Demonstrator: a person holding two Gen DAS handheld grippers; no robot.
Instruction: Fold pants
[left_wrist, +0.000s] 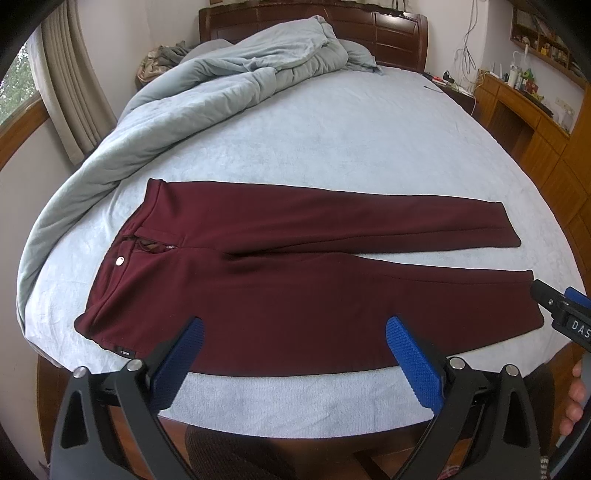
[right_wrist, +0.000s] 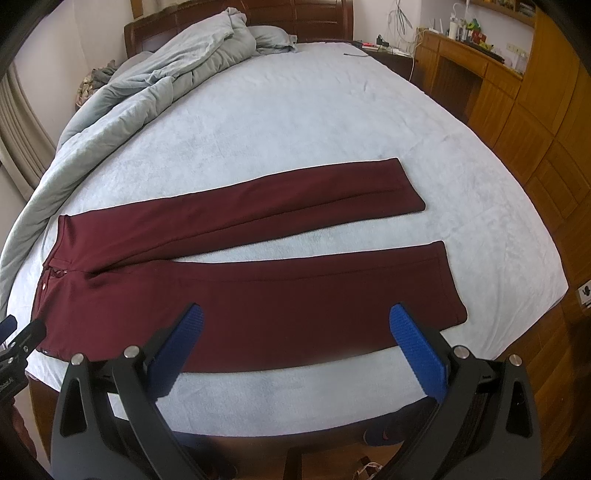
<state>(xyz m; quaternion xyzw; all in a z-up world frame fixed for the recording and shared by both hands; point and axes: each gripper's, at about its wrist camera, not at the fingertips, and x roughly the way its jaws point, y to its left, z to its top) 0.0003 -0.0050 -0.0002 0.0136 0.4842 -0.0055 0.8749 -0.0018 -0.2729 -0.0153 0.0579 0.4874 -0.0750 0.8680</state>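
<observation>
Pale-blue plush bed (left_wrist: 332, 140), crumpled grey quilt (left_wrist: 192, 92) at 11 o'clock. Flat maroon knit pants (left_wrist: 295, 280) lie at centre, waistband toward 9 o'clock, legs apart. Left tongs (left_wrist: 293, 354) and right tongs (right_wrist: 295, 343) hover agape, empty. Folding unstarted; next, bring one leg over the other.

Bed (left_wrist: 332, 140) has a pale blue sheet and a dark wood headboard (left_wrist: 388, 29) at the far end. Grey-blue duvet (left_wrist: 207, 96) is bunched along the bed's left side, up to the headboard. Curtain (left_wrist: 70, 81) and window (left_wrist: 14, 85) are at far left. Wooden desk (left_wrist: 517, 110) stands right of the bed, with small bottles and clutter on top, cables (left_wrist: 467, 48) on the wall beside it. Wood cabinets (right_wrist: 535, 140) run along the right.
</observation>
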